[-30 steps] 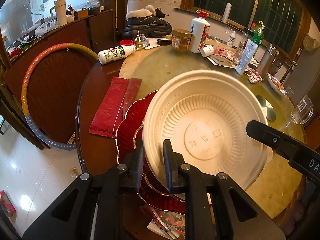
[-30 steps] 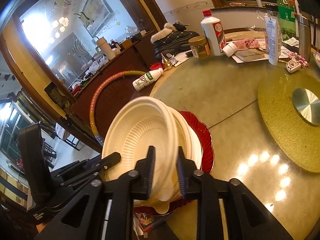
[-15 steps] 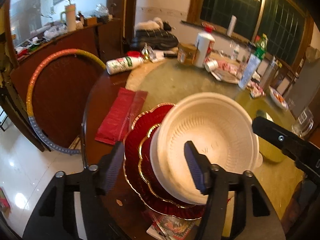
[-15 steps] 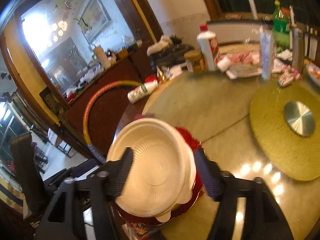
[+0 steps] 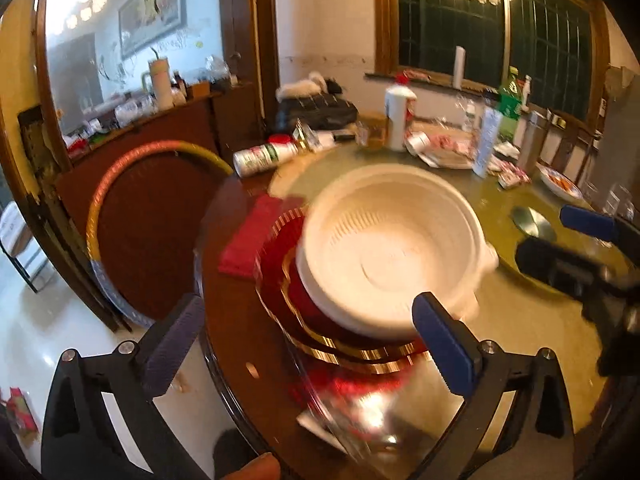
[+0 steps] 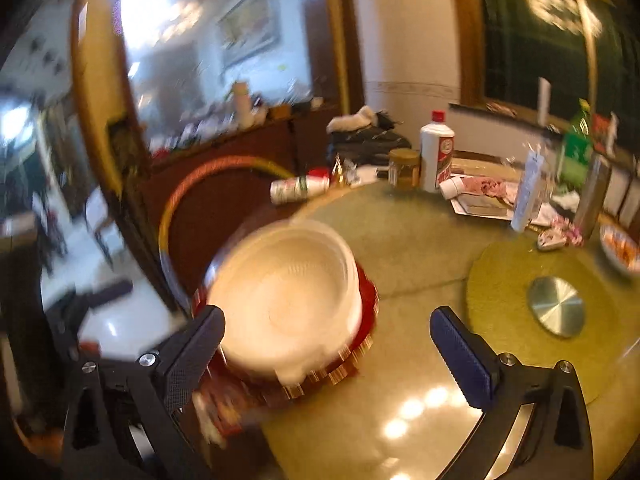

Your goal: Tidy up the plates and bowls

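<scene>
Both tongs, left gripper (image 5: 308, 340) and right gripper (image 6: 326, 344), gape wide and empty; lift straight clear of the white bowl (image 5: 394, 248) nested on red plates (image 5: 280, 268).

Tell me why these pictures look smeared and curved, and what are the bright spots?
Left wrist view: motion blur smears the white bowl and red plates; the fisheye lens bends the room. Right wrist view: blurrier still, with lamp glare on the table.
</scene>
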